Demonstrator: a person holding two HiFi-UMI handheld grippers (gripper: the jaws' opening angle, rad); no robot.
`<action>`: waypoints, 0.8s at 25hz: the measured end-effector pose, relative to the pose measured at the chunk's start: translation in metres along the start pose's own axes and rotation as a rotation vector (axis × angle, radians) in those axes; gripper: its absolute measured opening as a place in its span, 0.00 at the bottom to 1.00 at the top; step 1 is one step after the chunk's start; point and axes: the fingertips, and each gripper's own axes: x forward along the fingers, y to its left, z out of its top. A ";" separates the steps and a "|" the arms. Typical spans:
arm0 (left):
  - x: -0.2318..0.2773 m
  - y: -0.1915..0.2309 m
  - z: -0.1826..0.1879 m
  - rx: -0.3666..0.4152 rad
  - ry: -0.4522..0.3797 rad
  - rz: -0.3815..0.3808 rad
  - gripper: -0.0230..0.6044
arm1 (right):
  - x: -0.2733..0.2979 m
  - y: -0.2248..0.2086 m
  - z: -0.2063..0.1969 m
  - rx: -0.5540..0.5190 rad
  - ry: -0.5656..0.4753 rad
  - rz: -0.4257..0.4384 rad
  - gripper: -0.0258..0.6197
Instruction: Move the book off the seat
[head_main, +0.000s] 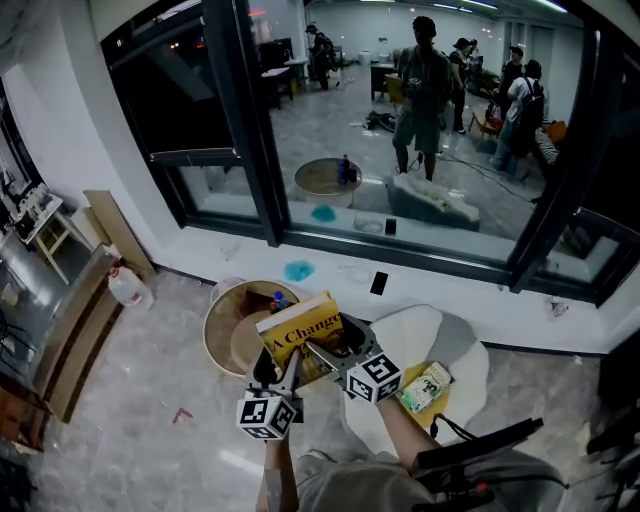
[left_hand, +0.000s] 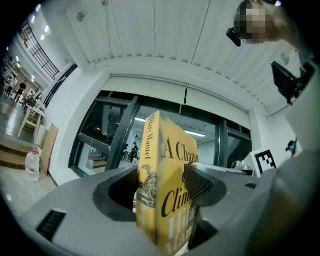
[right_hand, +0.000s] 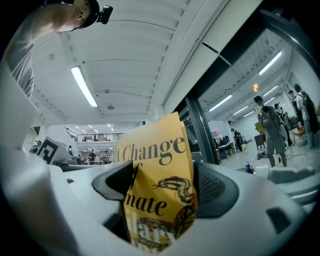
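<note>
The left gripper (left_hand: 162, 192) and right gripper (right_hand: 160, 192) both clench one thing. The white seat (head_main: 455, 350) lies right and a round wooden table (head_main: 225, 330) left. The yellow book (head_main: 300, 330) hangs between them, off the seat. If the hands twist apart, the cover may bend or slip.

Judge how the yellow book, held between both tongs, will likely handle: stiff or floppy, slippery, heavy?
The book is probably stiff: its spine stands straight in the left tongs. It looks thick, so likely fairly heavy. Gripped near one corner by the right tongs, it could pivot.
</note>
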 end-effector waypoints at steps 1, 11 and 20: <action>-0.002 0.011 0.004 -0.003 -0.004 0.002 0.52 | 0.010 0.006 -0.003 -0.001 0.002 0.007 0.64; -0.025 0.093 0.019 -0.038 -0.021 -0.029 0.52 | 0.067 0.057 -0.038 -0.036 0.058 -0.031 0.64; -0.038 0.146 0.008 -0.110 -0.023 0.013 0.52 | 0.107 0.078 -0.068 -0.038 0.138 -0.020 0.64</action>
